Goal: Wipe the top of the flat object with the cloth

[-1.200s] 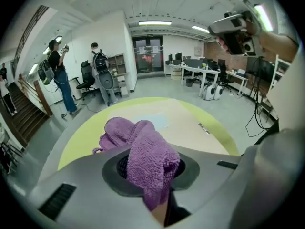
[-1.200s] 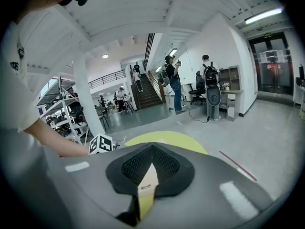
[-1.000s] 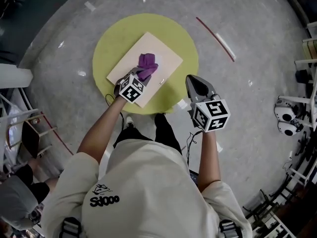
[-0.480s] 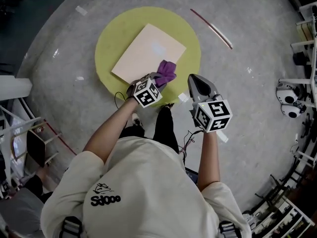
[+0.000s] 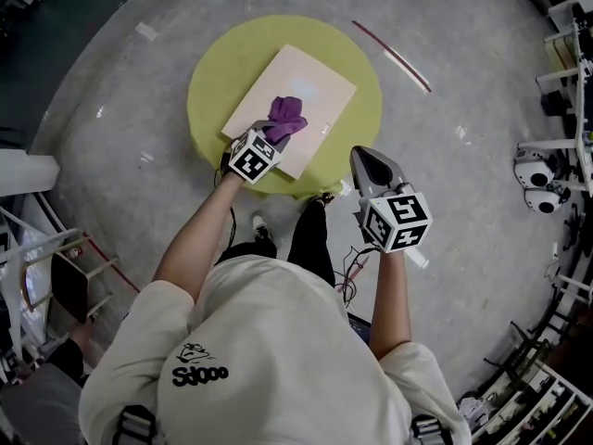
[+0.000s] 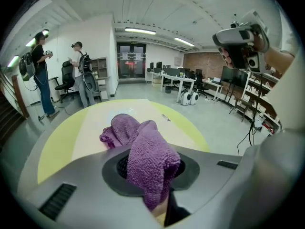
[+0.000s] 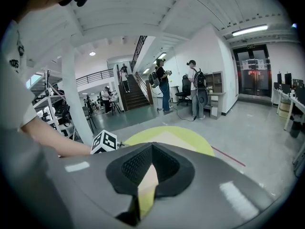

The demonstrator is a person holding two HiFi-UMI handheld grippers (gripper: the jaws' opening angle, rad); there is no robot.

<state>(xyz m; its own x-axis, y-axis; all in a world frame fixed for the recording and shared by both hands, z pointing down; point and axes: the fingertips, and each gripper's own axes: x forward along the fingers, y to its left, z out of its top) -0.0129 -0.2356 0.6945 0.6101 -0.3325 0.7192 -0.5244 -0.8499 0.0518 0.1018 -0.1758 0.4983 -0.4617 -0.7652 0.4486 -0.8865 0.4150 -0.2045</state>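
Note:
A pale flat board (image 5: 310, 86) lies on a round yellow-green table (image 5: 213, 72). In the head view my left gripper (image 5: 269, 137) is shut on a purple cloth (image 5: 287, 116), which rests on the board's near middle. The left gripper view shows the purple cloth (image 6: 143, 151) bunched between the jaws and spilling forward onto the board (image 6: 95, 128). My right gripper (image 5: 371, 165) hangs off the table's right edge above the floor, shut with nothing in it. In the right gripper view the table (image 7: 190, 140) and board (image 7: 169, 136) lie ahead of the right gripper (image 7: 150, 168).
A red line (image 5: 389, 56) is marked on the grey floor beyond the table. White robot parts (image 5: 536, 182) and racks stand at the right. A chair (image 5: 65, 286) sits at the lower left. Two people (image 6: 83, 73) with backpacks stand farther back in the room.
My left gripper has swept the cloth from the board's near right corner back toward its middle. The right gripper has stayed in place.

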